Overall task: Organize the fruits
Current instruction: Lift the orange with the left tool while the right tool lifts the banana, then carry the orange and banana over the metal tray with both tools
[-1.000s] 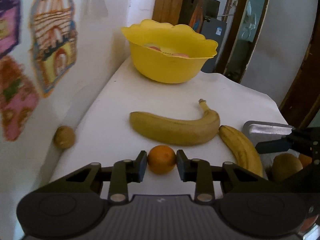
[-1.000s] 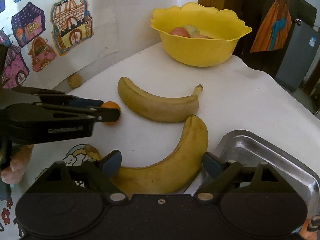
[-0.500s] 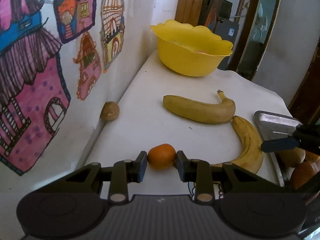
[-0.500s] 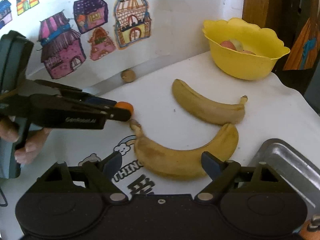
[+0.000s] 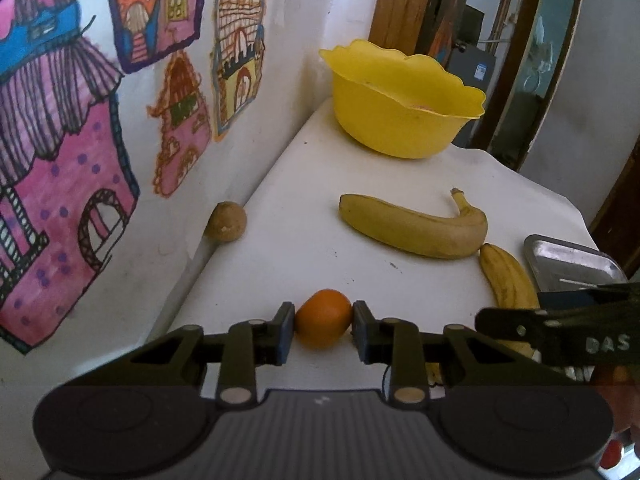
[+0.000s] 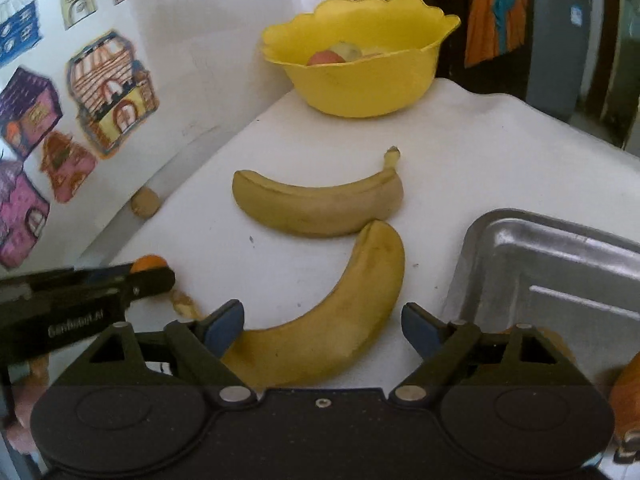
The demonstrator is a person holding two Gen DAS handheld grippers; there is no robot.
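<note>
Left wrist view shows my left gripper [image 5: 323, 320] with its fingers clamped on the orange [image 5: 323, 318] across its widest part, above the tabletop [image 5: 304, 184]. It looks light, firm, slightly slick. My right gripper [image 6: 322, 320] has fingers apart, straddling the near banana [image 6: 340, 312], which seems soft and best held mid-body.

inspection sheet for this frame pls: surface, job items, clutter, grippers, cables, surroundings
Surface: white table, bare in the middle; print partly hidden at the near edge.
Job's things: orange; far banana and near banana with tips close, contact unclear; yellow bowl at the back holding fruit; metal tray on the right.
Clutter: small brown fruit at the table's wall edge.
Grippers: left gripper shut on the orange; right gripper open, fingers either side of the near banana.
Cables: nothing seen.
Surroundings: house drawings on the wall; wooden door frame behind the bowl.
</note>
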